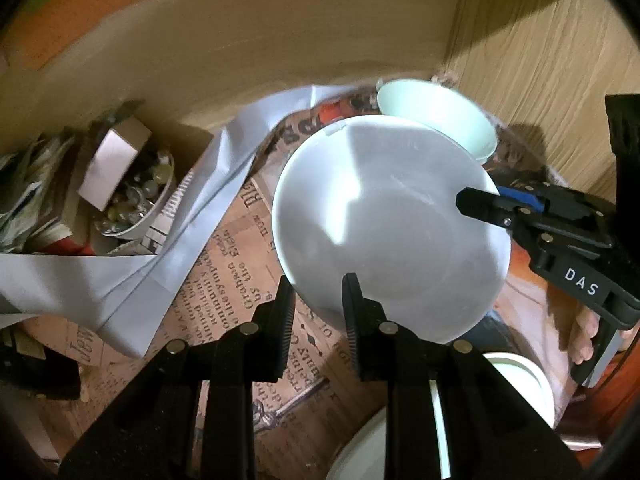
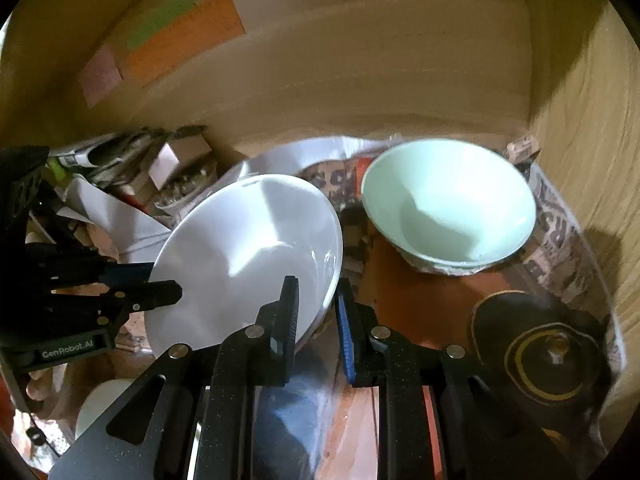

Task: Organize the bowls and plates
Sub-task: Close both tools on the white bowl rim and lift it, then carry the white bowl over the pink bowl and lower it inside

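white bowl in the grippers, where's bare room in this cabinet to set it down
Bare red-brown patch, bordered by the pale green bowl, the black round lid and the held white bowl. Crowded on the left: crumpled white paper and a small bowl of marbles.

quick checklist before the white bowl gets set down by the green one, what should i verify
1. Right gripper on the white bowl: ok, its fingers straddle the near rim.
2. Left gripper on the same bowl: ok, one finger above the rim and one below, at the opposite edge.
3. Bowl level: not ok, it is tilted.
4. Green bowl upright and empty: ok.
5. Free spot on the newspaper liner beside it: cannot tell, the white bowl hides that area.
6. Dark lid clear of the path: ok, it lies off to the right.
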